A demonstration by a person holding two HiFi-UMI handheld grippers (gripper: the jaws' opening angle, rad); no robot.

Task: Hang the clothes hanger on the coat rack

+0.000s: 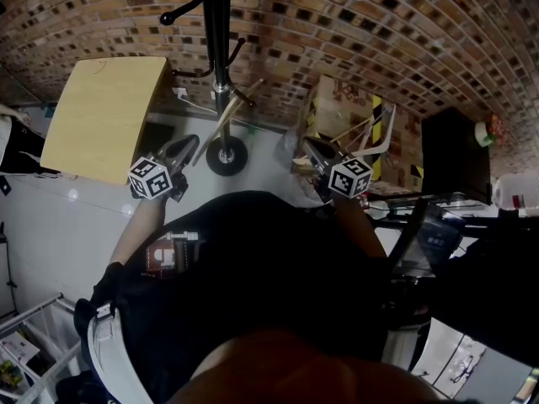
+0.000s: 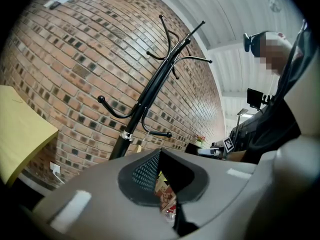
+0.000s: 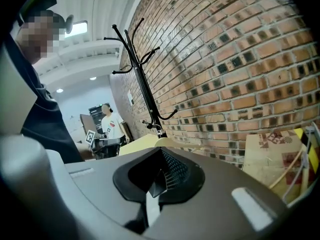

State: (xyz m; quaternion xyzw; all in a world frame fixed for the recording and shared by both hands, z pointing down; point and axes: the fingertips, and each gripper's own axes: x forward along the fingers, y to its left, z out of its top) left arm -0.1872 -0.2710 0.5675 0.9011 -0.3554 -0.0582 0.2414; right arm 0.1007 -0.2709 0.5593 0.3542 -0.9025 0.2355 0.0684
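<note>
Our left claw (image 1: 189,144) and right claw (image 1: 311,146) are both pinched together on nothing, facing the coat rack (image 1: 217,49). We see the clothes hanger (image 1: 221,120) slanting beside its pole.

Brick wall (image 1: 379,23): red-brown, dark mortar, fills the far side of every view.
Yellow board (image 1: 101,116): flat, pale wood tone, tilted, left end near the wall's foot.
Wall socket (image 1: 179,93): white, low on the wall, just right of the board.
Cardboard box (image 1: 333,108): printed, leaning against the wall base, further right.
Yellow-black striped bar (image 1: 376,116): just beside the box, against the wall.
Dark cabinet (image 1: 450,150): at the wall's right end.
Person in a white shirt (image 3: 111,126): standing well away along the wall, small.
</note>
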